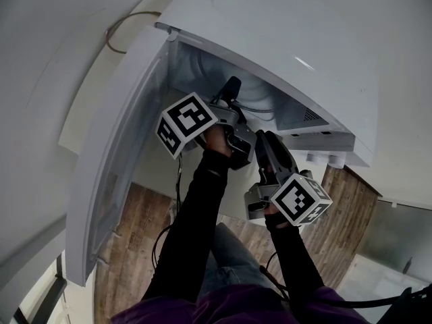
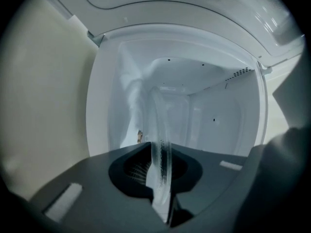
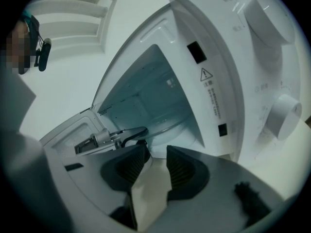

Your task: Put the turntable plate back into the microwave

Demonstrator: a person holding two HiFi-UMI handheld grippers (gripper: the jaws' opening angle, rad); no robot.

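The glass turntable plate (image 2: pixel 161 123) is being pinched at its rim by the left gripper (image 2: pixel 159 149), with the two jaws being pressed against the glass from either side. In the left gripper view the plate is being shown edge-on, reaching from the jaws into the white cavity of the microwave (image 1: pixel 283 39). Whether it is resting on the cavity floor is not being made clear by any view. The right gripper (image 3: pixel 156 152) is being held just outside the opening, its jaws spread and nothing between them.

Only in the right gripper view are the control panel (image 3: pixel 252 52), a round knob (image 3: pixel 284 116) and a warning label (image 3: pixel 208 88) on the microwave's front being revealed. The left gripper's tip and the plate's curved rim are also being shown there, inside the cavity.

Only in the head view is the wider arrangement being given. The door (image 1: pixel 115 174) is being shown swung open at the left, with the left gripper's marker cube (image 1: pixel 183 123) at the mouth of the cavity. The right gripper's marker cube (image 1: pixel 300 198) is being shown lower and nearer the person, with black sleeves (image 1: pixel 202 208) behind both and a wooden floor (image 1: pixel 145 214) below.
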